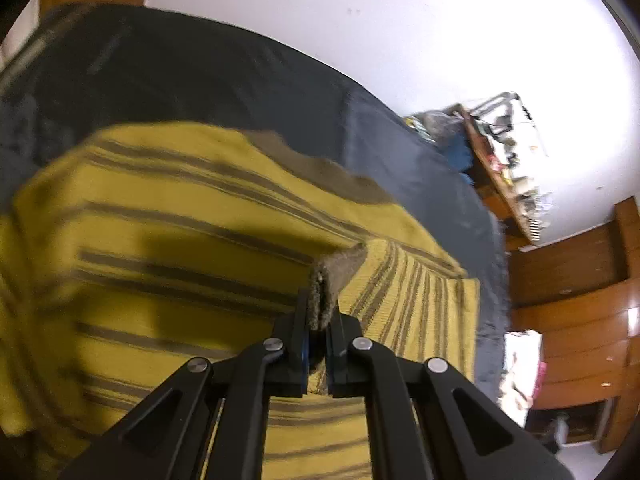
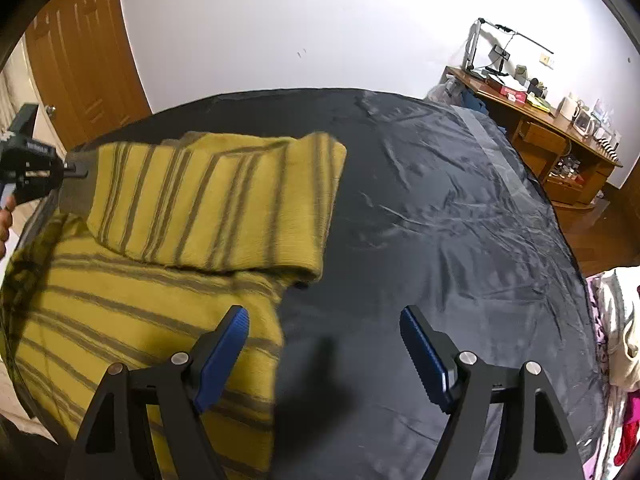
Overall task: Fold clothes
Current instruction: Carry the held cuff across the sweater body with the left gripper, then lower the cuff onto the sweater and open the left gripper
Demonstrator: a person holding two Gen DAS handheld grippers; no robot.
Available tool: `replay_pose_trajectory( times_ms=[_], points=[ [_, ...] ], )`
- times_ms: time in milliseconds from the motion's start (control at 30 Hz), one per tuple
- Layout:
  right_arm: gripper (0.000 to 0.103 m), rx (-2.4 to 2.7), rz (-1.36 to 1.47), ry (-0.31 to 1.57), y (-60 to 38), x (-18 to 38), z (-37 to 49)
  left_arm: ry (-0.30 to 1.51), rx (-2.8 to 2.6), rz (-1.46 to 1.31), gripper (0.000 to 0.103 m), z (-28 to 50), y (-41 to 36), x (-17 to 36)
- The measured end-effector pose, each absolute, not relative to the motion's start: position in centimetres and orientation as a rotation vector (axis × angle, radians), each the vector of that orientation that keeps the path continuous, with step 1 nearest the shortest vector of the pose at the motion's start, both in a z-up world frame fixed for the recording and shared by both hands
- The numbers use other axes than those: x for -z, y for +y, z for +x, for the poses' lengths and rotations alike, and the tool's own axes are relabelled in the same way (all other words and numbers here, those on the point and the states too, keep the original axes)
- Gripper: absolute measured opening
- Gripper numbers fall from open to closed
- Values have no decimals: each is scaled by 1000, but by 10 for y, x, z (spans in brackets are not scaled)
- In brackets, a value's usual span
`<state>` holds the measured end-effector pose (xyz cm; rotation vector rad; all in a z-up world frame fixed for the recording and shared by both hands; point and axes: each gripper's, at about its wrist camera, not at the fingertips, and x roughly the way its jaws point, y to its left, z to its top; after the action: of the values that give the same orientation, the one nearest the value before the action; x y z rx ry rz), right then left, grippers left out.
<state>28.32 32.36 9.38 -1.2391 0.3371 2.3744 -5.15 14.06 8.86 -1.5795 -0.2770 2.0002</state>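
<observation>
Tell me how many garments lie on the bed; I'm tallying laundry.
1: a striped yellow sweater on the dark bedspread's left part, its cuff clamped by the left gripper. Others may be hidden.

Bare dark sheet (image 2: 440, 200) lies right of the folded sweater (image 2: 208, 200).

Sweater (image 2: 160, 280) on sheet (image 2: 440, 220), desk (image 2: 532, 120) behind.

plain white wall (image 2: 280, 28) behind, wooden door (image 2: 80, 52) on the left, cluttered wooden desk (image 2: 560, 136) on the right, and brown wood floor (image 2: 616, 240) beside it
</observation>
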Motion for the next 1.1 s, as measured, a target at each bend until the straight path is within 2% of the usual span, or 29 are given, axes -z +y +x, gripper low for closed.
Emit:
replay_pose_trajectory(
  times_ms=[367,500,833,900,1100],
  points=[
    [80,-2462,-1182,420,296,-104,225,-155,-2092,-1559,6,-66,115,-81],
    [80,-2480,-1170,396,294,-106,196,-144,-2122,-1536,6,-74,114,-82],
    [80,-2351,-1454,300,296,-35,152,-86,-2090,-1613,7,-88,115,-52],
    [81,-2368,-1454,229,293,-33,152,-63,-2097,-1635,7,-90,114,-42],
    [84,-2357,-1458,220,292,-30,153,52,-2131,-1644,13,-88,121,-29]
  ],
)
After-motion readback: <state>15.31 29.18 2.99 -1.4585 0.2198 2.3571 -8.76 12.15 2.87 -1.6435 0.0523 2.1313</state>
